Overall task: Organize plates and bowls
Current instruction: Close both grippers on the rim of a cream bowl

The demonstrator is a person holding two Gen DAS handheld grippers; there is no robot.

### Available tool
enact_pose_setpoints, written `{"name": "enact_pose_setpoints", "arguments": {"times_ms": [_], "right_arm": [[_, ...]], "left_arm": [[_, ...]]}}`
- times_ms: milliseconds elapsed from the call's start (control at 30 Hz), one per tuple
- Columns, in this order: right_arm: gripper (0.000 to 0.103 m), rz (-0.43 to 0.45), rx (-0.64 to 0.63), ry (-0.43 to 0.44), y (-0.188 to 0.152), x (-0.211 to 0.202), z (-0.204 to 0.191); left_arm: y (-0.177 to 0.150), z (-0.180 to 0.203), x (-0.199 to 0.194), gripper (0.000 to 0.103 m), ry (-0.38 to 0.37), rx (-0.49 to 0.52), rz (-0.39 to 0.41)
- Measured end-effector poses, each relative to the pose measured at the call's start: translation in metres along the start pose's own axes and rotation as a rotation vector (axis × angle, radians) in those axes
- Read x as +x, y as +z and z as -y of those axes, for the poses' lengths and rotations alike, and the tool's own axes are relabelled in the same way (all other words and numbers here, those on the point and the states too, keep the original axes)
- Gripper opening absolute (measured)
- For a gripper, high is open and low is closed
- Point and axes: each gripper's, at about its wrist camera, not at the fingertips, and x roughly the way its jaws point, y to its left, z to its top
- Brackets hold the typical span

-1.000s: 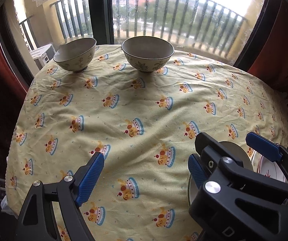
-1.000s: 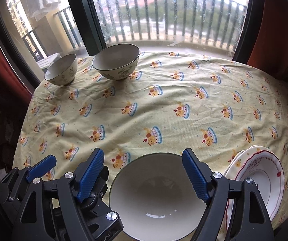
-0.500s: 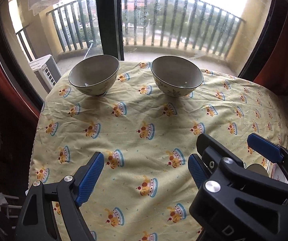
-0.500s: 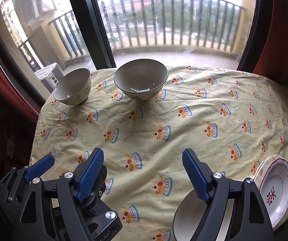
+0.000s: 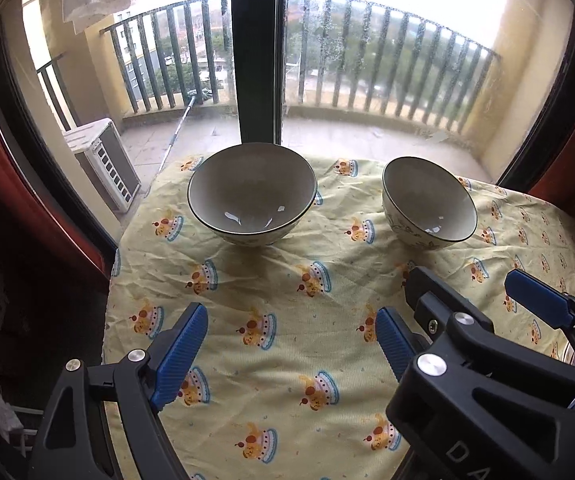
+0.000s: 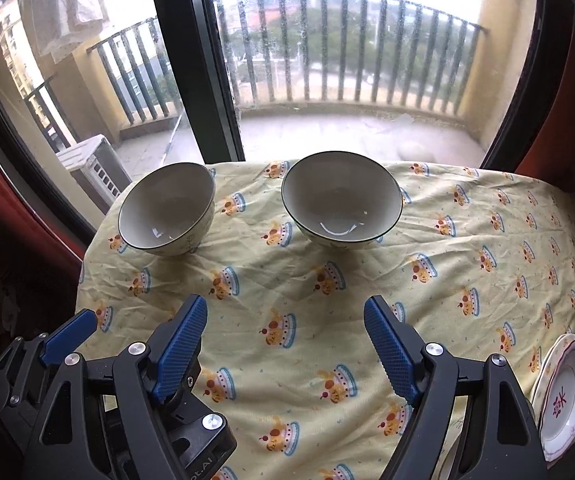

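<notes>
Two bowls sit upright at the far edge of the table, near the window, apart from each other. Left wrist view: left bowl (image 5: 252, 196) upper centre, right bowl (image 5: 429, 202) upper right. Right wrist view: left bowl (image 6: 166, 209) centre left, right bowl (image 6: 341, 200) upper centre. Both look empty, dark rims, pale patterned outsides. Stacked plates (image 6: 565, 394) with red trim lie at lower right edge of the right wrist view, well apart from the bowls. All rest on a yellow tablecloth (image 6: 467, 240) printed with cakes. Left gripper (image 5: 291, 344) lower centre, jaws spread wide, nothing between them, only cloth below. Right gripper (image 6: 285, 344) lower centre, jaws likewise released, empty. Right gripper (image 5: 527, 320) also shows at lower right of the left wrist view, just beside the left one. Balcony railing (image 6: 347, 52) behind the glass.
</notes>
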Motion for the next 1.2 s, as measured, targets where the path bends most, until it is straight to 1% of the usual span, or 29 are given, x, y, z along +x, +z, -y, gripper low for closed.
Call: {"name": "enact_pose_setpoints", "arguments": {"times_ms": [167,333,400,467,567,633,767,900,933,967,1033,1133,1200], "right_arm": [[0.083,0.019,0.009,0.0,0.02,0.018,-0.02],[0.083,0.03,0.011,-0.018,0.037,0.041,-0.032],[0.083,0.042,0.022,-0.003,0.044,0.05,-0.036],[0.083,0.052,0.038,0.022,0.051,0.06,-0.038],[0.083,0.056,0.044,0.028,0.059,0.076,-0.043],[0.081,0.058,0.044,0.025,0.065,0.085,-0.047],[0.072,0.065,0.035,0.01,0.076,0.103,-0.055],[0.07,0.062,0.046,0.004,0.084,0.119,-0.056],[0.069,0.06,0.046,0.002,0.086,0.123,-0.057],[0.068,0.055,0.047,0.0,0.087,0.128,-0.057],[0.063,0.042,0.048,-0.004,0.088,0.136,-0.058],[0.058,0.031,0.042,-0.001,0.09,0.144,-0.061],[0.051,0.027,0.035,-0.004,0.091,0.148,-0.063]], "left_arm": [[0.021,-0.02,0.016,0.087,0.026,0.015,0.026],[0.04,-0.034,0.041,0.087,0.027,0.014,0.035],[0.047,-0.038,0.05,0.085,0.038,0.014,0.04],[0.053,-0.041,0.057,0.08,0.064,0.01,0.05],[0.06,-0.046,0.071,0.078,0.063,-0.001,0.051],[0.066,-0.05,0.079,0.076,0.07,-0.007,0.057],[0.077,-0.055,0.095,0.074,0.081,-0.017,0.06],[0.084,-0.058,0.107,0.071,0.083,-0.017,0.062],[0.084,-0.059,0.111,0.069,0.078,-0.019,0.057],[0.085,-0.06,0.115,0.066,0.074,-0.023,0.051],[0.085,-0.062,0.122,0.063,0.061,-0.035,0.034],[0.086,-0.067,0.126,0.054,0.062,-0.057,0.029],[0.086,-0.069,0.13,0.05,0.065,-0.061,0.024]]}}
